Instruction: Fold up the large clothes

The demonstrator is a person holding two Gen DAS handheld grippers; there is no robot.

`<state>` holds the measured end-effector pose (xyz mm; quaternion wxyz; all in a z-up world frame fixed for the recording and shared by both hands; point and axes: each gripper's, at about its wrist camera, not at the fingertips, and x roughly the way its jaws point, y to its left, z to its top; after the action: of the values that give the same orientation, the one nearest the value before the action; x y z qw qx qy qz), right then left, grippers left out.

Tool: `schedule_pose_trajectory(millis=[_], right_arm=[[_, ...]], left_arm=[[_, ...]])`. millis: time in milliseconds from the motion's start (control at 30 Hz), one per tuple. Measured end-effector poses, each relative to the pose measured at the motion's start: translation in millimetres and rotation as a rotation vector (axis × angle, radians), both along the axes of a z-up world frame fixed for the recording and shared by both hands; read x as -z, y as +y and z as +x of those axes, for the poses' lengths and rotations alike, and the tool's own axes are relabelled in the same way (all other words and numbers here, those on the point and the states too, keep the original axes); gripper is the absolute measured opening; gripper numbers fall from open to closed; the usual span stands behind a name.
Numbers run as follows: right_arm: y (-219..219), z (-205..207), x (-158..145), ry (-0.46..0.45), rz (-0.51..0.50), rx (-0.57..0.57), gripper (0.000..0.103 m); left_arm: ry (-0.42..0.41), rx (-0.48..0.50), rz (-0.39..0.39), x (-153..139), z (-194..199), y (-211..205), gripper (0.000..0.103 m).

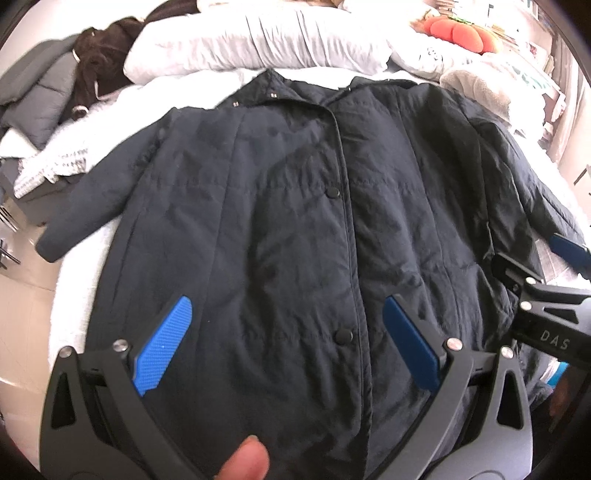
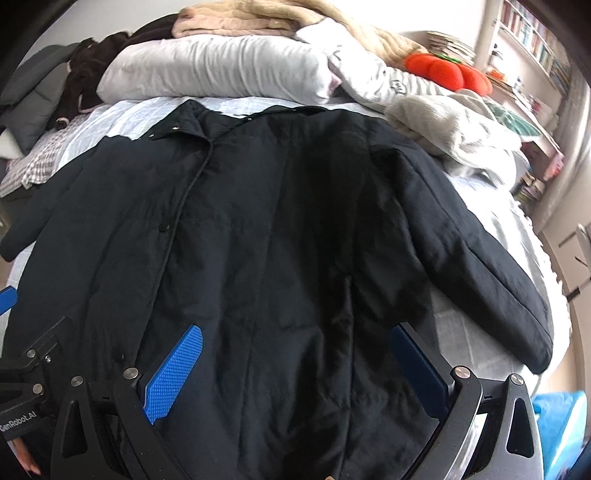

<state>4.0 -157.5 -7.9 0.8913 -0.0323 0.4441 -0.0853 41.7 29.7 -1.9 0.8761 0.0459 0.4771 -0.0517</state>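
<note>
Jacket spread flat and front-up on the bed, both grippers held over its lower half with jaws wide apart and nothing between them.

Left gripper hangs above the buttoned front placket near the hem, its blue pads to either side of the lower snap button; the right gripper hangs beside it over the other front panel, its blue pads equally spread. Both sleeves lie angled outward, one sleeve reaching the mattress edge. Beyond the collar lie a white pillow, a beige blanket, an orange plush cushion, and dark brown and grey clothes.
</note>
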Motion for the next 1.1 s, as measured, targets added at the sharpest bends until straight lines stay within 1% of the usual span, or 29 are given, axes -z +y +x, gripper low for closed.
schedule_pose_trajectory(millis=[67,200,300,367,433,467,567,667,767,800,867,933,1000,1100], right_arm=[[-1,6,2,0.007,0.013,-0.008,0.103],[-8,16,1,0.011,0.045,0.006,0.103],[-13,20,-3,-0.014,0.036,0.009,0.103],[-16,23,-5,-0.011,0.022,0.005,0.103],[-20,26,-6,0.003,0.041,-0.004,0.103],[-24,28,-6,0.010,0.068,-0.008,0.103],[-32,31,-8,0.027,0.131,-0.011,0.103],[-36,33,-11,0.033,0.139,-0.013,0.103],[-41,33,-16,0.025,0.149,-0.015,0.103],[-43,33,-17,0.033,0.157,-0.014,0.103],[-48,36,-15,0.081,0.169,-0.001,0.103],[-57,38,-10,0.139,0.181,0.020,0.103],[-71,33,-10,0.139,0.173,0.032,0.102],[-109,22,-16,0.114,0.133,0.102,0.102]], left_arm=[[0.008,0.003,-0.018,1,6,1,0.103],[0.004,0.013,-0.020,1,13,-3,0.103],[0.002,0.024,-0.028,-2,18,-6,0.103],[-0.006,0.030,-0.027,-6,21,-8,0.103],[-0.007,0.036,-0.027,-9,24,-10,0.103],[-0.006,0.037,-0.026,-10,26,-10,0.103],[0.002,0.033,-0.009,-12,30,-12,0.103],[0.011,0.019,0.008,-13,33,-12,0.103],[-0.009,0.012,0.048,-15,35,-13,0.103],[-0.018,0.010,0.061,-17,36,-14,0.103],[-0.022,0.008,0.084,-18,38,-14,0.103],[-0.017,0.017,0.077,-18,41,-13,0.103],[0.003,0.027,0.065,-16,44,-10,0.103],[0.020,0.037,0.055,-12,47,-8,0.103]])
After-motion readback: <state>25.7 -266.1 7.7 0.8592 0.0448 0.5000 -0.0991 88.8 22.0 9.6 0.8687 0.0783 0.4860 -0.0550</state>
